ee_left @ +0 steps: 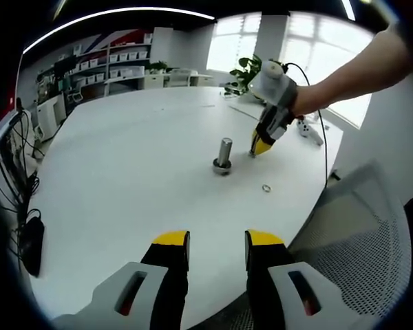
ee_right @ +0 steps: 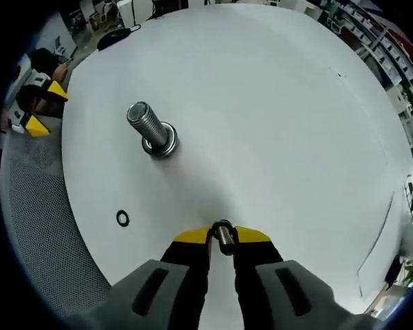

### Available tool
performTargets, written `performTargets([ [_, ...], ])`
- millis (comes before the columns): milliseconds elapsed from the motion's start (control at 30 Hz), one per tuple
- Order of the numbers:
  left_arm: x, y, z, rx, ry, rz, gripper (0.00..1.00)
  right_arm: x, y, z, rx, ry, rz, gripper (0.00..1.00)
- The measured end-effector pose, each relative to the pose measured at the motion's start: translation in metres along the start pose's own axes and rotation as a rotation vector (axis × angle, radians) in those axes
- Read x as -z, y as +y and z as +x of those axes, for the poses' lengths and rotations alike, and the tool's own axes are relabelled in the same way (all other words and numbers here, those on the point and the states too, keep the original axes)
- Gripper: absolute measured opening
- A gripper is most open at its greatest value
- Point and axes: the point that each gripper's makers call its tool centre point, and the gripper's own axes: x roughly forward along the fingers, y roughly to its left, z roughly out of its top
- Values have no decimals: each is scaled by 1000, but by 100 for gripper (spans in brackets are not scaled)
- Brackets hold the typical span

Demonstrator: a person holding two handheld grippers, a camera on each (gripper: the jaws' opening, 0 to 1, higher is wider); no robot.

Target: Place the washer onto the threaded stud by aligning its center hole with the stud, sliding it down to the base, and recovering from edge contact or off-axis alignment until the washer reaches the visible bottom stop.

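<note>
Washer yet to be picked up as right tongs grip a small metal piece beside the stud

On the white round tabletop (ee_left: 124, 179), the threaded stud (ee_right: 150, 128) stands upright on its flanged base; the washer (ee_right: 122, 218) lies flat, apart from it, near the edge. The right tongs (ee_right: 222, 237) are clenched on a small metal cylinder (ee_right: 223, 236), its identity unclear, tips low at the tabletop near the stud. The left tongs (ee_left: 217, 240) hang released, well back. By the look of it, threading has not begun; next comes lifting the washer and centring its hole over the stud.
</note>
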Motion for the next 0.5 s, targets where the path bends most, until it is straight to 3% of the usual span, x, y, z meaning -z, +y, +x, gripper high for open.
performTargets([
  [500, 1, 2, 0, -10, 5, -1, 30, 2, 1, 0, -11, -4, 9, 16],
])
